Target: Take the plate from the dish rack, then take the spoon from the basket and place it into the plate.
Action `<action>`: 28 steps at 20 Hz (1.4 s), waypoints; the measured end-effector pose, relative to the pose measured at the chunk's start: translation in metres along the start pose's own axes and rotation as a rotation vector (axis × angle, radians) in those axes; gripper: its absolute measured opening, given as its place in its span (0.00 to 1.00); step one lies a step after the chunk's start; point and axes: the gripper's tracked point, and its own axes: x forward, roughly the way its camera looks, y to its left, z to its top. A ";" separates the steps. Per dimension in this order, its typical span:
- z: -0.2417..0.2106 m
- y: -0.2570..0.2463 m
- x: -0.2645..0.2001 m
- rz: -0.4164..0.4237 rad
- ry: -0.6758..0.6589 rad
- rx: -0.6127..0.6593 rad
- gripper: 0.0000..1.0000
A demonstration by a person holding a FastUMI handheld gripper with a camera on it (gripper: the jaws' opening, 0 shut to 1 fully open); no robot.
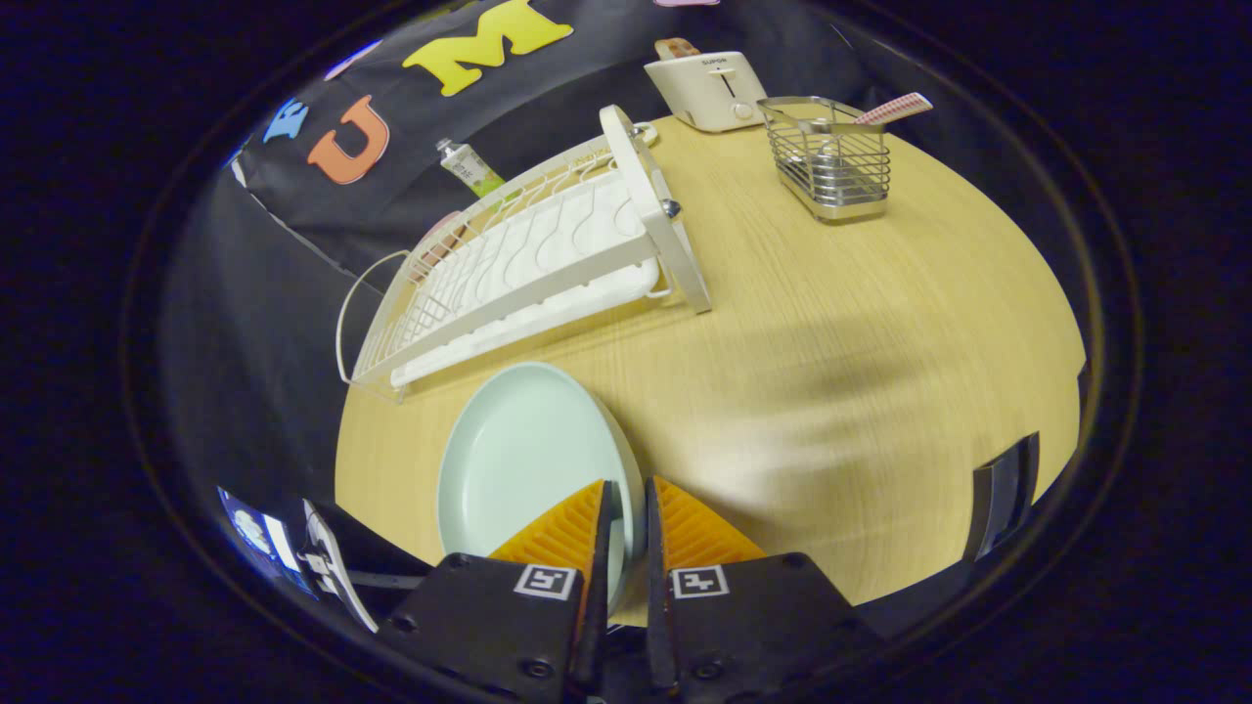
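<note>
Farthest left, the white dish rack (528,269) is standing on the wooden surface (831,323), well beyond my fingers, with its wire side running along the booth wall. A small tube (469,166) is poking up behind it. Nearer to me, I am holding the pale plate (518,460) by its rim: my tool (629,513) is nearly closed, both fingers (562,528) pressing on the plate's edge from either side. The plate is tilting up on edge, its hollow face turned to the left, and it is sitting out of the rack, between the rack and my fingers. I cannot tell whether its lower edge is touching the surface. Farther right and far ahead, a white toaster (709,88) is sitting at the back edge of the surface. Just right of it, the wire basket (831,161) is standing upright, with the spoon (895,108) leaning out over its right rim, handle up.
</note>
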 end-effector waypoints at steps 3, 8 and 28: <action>0.001 0.001 -0.006 -0.011 -0.016 -0.024 0.42; 0.009 0.006 -0.024 -0.032 -0.069 -0.094 0.84; 0.157 -0.106 -0.098 -0.224 -0.818 -0.384 0.87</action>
